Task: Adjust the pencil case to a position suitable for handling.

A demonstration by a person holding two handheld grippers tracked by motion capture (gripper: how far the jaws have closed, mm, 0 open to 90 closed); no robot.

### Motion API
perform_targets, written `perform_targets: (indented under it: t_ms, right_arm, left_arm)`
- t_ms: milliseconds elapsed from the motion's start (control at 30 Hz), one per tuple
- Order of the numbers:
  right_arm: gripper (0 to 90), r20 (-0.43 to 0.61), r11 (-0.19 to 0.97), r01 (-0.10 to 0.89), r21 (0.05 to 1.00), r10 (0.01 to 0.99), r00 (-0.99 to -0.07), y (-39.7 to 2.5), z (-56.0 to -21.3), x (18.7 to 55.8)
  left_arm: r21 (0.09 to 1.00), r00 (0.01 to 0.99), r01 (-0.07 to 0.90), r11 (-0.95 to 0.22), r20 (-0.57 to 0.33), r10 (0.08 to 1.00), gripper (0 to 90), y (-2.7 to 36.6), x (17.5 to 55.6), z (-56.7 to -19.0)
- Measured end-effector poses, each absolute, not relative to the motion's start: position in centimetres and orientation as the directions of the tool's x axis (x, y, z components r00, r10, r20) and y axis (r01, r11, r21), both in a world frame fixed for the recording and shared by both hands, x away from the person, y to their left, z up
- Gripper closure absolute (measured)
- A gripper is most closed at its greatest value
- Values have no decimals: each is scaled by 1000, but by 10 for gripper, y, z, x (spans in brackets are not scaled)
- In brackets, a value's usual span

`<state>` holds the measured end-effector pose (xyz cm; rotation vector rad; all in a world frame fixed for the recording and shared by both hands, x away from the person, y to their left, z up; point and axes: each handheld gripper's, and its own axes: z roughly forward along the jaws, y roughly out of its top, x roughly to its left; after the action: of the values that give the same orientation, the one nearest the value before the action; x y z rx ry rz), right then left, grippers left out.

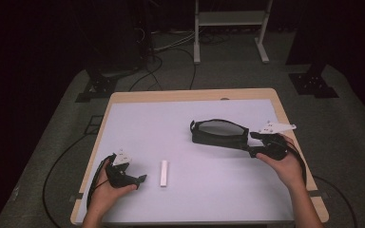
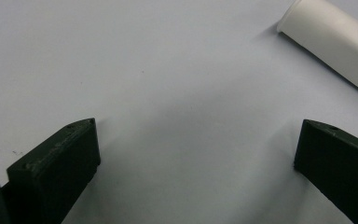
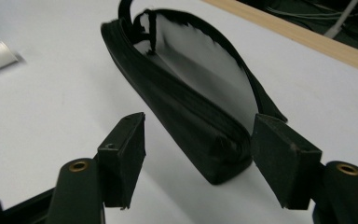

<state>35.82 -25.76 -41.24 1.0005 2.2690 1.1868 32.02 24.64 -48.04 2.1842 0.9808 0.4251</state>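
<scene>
A black pouch (image 1: 218,133) lies unzipped on the right half of the white worktop (image 1: 171,123), its end between the spread jaws of the right gripper (image 3: 198,140); whether either jaw touches it cannot be told. No lettering can be read on the pouch or on the white tube (image 1: 164,173) lying near the front. The left gripper (image 1: 140,179), jaws apart and holding nothing, rests just left of the tube, which the left gripper view cuts off. Bare worktop stretches behind the tube, to the far wooden edge (image 1: 190,95).
</scene>
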Motion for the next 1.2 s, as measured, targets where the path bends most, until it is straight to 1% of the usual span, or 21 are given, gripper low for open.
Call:
perform_targets:
  t_ms: [267, 533, 900, 1167, 1200]
  right_arm:
    - [359, 1, 397, 388, 831, 698, -716, -244, -404, 369]
    - [398, -1, 418, 370, 830, 664, -747, -228, -402, 383]
    - [422, -10, 464, 348, 815, 611, -792, -210, -404, 395]
    - [464, 2, 479, 343, 808, 580, -815, -200, -412, 405]
    - [482, 3, 487, 339, 805, 568, -823, -196, -414, 408]
  left_arm:
    - [709, 660, 523, -472, 13, 751, 0, 246, 320, -480]
    - [709, 660, 524, -472, 12, 751, 0, 246, 320, -480]
    - [710, 660, 524, -471, 12, 752, 0, 246, 320, -480]
    - [709, 660, 524, -472, 12, 751, 0, 246, 320, -480]
    - [709, 661, 523, -473, 13, 751, 0, 247, 320, -480]
